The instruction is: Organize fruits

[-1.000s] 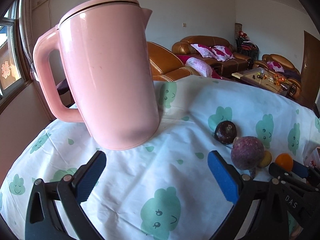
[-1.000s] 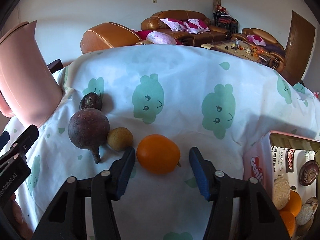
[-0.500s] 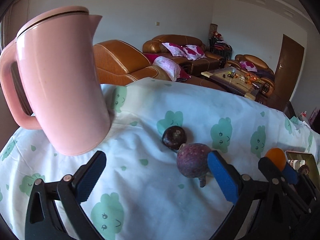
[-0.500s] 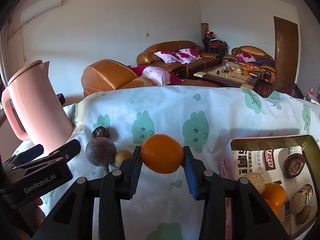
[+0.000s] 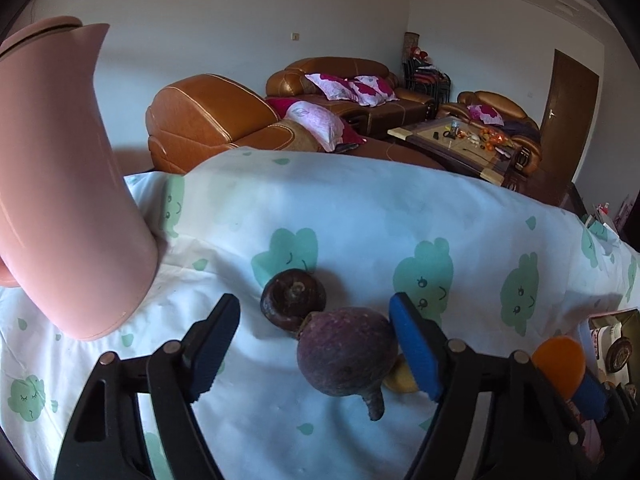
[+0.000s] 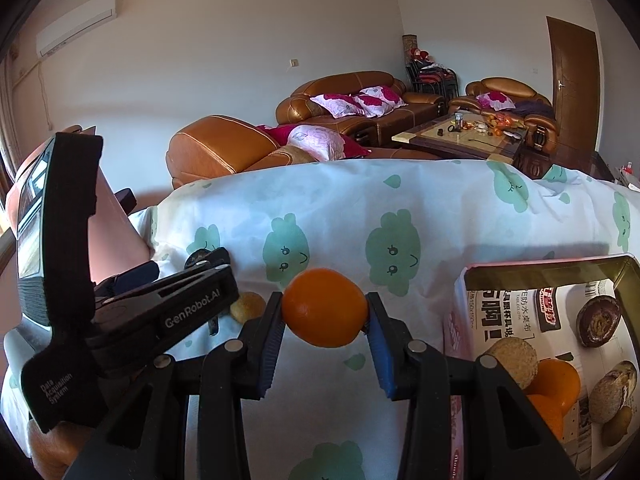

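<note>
The left gripper [image 5: 314, 346] has swung from the pink jug [image 5: 60, 184] to the purple fruit [image 5: 346, 354], jaws narrowing, not yet touching; the right gripper [image 6: 324, 330] pinches the orange [image 6: 325, 307], lifted beside the tin [image 6: 624, 276] of fruit.

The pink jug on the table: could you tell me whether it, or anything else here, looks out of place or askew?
The pink jug stands closed among loose fruit, the only non-fruit item there, and its lean looks like lens distortion. The box is lined with printed packaging. Nothing is spilled or visibly damaged.
</note>
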